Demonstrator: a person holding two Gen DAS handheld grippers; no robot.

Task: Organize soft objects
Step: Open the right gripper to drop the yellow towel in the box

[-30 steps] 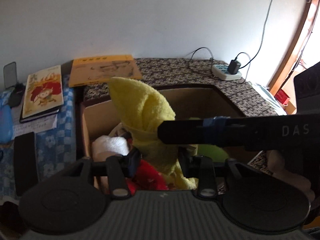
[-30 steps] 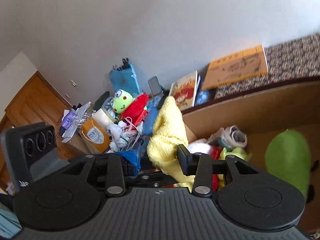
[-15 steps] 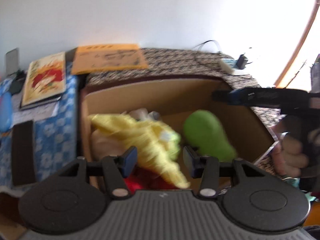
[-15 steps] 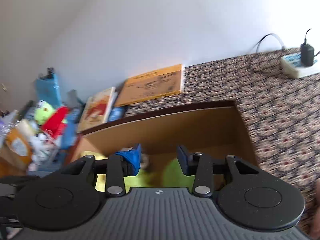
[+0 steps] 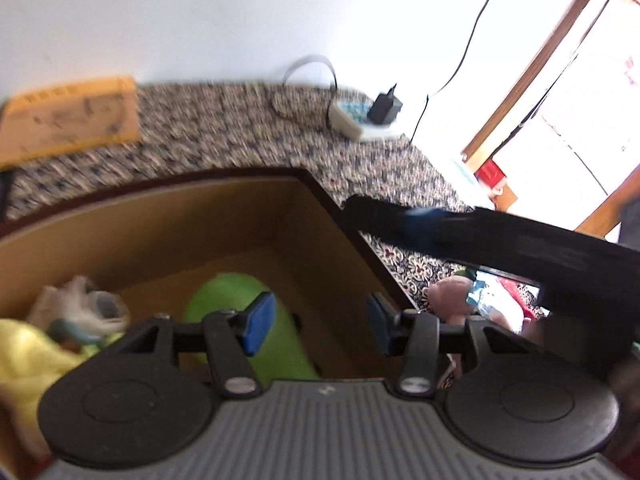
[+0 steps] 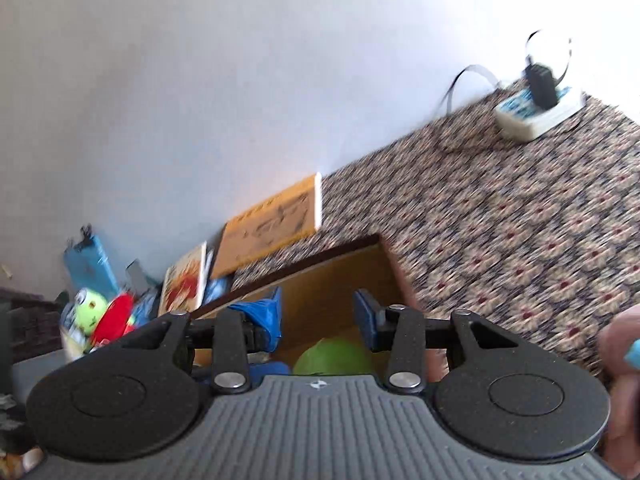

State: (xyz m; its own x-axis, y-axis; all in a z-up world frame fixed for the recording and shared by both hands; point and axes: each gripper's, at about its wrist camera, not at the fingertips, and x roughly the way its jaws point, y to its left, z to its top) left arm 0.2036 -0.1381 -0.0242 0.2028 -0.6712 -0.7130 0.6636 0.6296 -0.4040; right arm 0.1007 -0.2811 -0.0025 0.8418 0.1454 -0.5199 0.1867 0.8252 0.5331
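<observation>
Since a second ago, the yellow towel [image 5: 24, 356] has left the left gripper [image 5: 318, 322]: then it hung pinched between the blue pads above the box, and it lies crumpled in the left end of the cardboard box [image 5: 168, 216], beside a pale bundle of soft things [image 5: 78, 310]. The left gripper's jaws stand apart with nothing between them, and they hover over the box's right half, above a green plush toy [image 5: 280, 356] that rests on the box floor. The left view has also swung rightward, so the books that filled its left side are mostly gone and only the orange book [image 5: 70, 116] shows, blurred, on the patterned cloth [image 5: 224, 128].

The right gripper [image 6: 318, 318] is released too, its blue pads [image 6: 362, 314] apart and empty. It points over the box's far right corner, where the same green plush peeks up just below the jaws. In the left view, this gripper's black body crosses the right side above the box's edge, with a brownish plush [image 5: 450, 294] and other soft items lying on the cloth beneath it.

A white power strip [image 6: 538, 114] with a black charger [image 6: 542, 84] plugged in sits on the cloth near the wall. Further left in the right view, a picture book [image 6: 186, 284] leans beside the orange book, and a pile of toys, among them a green-faced one [image 6: 90, 306], sits past it.
</observation>
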